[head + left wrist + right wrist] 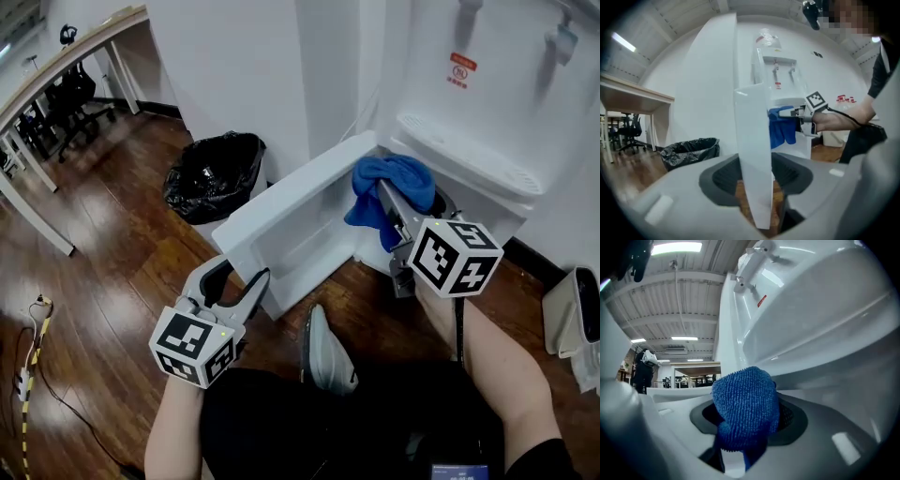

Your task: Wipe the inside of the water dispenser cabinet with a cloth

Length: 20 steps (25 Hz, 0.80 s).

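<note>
The white water dispenser (487, 84) stands at the upper right, and its lower cabinet door (300, 211) is swung open to the left. My left gripper (246, 270) is closed on the door's free edge; in the left gripper view the door panel (750, 140) runs upright between the jaws of that gripper (754, 176). My right gripper (392, 202) is shut on a bunched blue cloth (375, 178) at the cabinet opening, below the drip tray. In the right gripper view the cloth (745, 404) fills the jaws, with the dispenser's front (811, 310) overhead. The cabinet's inside is mostly hidden.
A bin lined with a black bag (214, 176) stands left of the door against the wall. A desk and office chairs (66, 94) are at the far left, cables (33, 337) lie on the wood floor, and a white container (577, 319) stands at the right edge. The person's shoe (328, 352) is below the door.
</note>
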### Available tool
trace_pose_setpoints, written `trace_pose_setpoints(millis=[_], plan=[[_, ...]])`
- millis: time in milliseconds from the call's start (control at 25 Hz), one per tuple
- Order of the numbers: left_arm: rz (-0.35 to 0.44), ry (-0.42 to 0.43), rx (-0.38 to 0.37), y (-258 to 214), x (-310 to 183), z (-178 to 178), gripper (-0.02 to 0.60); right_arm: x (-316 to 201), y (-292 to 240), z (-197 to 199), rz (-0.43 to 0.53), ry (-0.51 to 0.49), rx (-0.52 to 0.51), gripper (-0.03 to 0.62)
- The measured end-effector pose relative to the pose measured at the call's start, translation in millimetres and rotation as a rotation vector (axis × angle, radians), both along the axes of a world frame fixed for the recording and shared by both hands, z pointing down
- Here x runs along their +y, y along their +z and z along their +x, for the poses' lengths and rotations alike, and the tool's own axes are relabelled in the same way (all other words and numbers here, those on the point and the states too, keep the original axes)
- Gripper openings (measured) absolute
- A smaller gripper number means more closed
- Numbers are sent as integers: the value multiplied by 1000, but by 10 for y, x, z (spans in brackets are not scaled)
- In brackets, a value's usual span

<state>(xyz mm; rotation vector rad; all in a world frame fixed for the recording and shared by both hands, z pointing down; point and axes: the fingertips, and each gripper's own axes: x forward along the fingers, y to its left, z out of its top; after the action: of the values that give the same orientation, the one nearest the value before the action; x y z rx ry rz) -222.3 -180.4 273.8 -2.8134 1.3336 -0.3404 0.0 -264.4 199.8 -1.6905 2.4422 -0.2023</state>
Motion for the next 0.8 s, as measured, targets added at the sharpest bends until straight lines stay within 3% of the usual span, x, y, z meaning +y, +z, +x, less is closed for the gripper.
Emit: trace_pose_setpoints(millis=[120, 360, 600, 720, 800], plan=[[-16, 1, -2, 28, -7, -6, 207, 41, -39, -263, 20, -53, 20, 233], [-40, -10, -28, 106, -61, -50, 209, 532, -166, -1286, 6, -299, 33, 235], [-61, -46, -48, 144, -79, -106, 225, 1041, -38, -2033, 1, -531, 61, 235], [-93, -67, -58, 244, -105, -173, 225, 1136, 95, -2154, -11, -606, 83, 235], [-123, -75, -63, 302, -122, -188, 225, 961, 153, -1971, -18, -559, 56, 235]])
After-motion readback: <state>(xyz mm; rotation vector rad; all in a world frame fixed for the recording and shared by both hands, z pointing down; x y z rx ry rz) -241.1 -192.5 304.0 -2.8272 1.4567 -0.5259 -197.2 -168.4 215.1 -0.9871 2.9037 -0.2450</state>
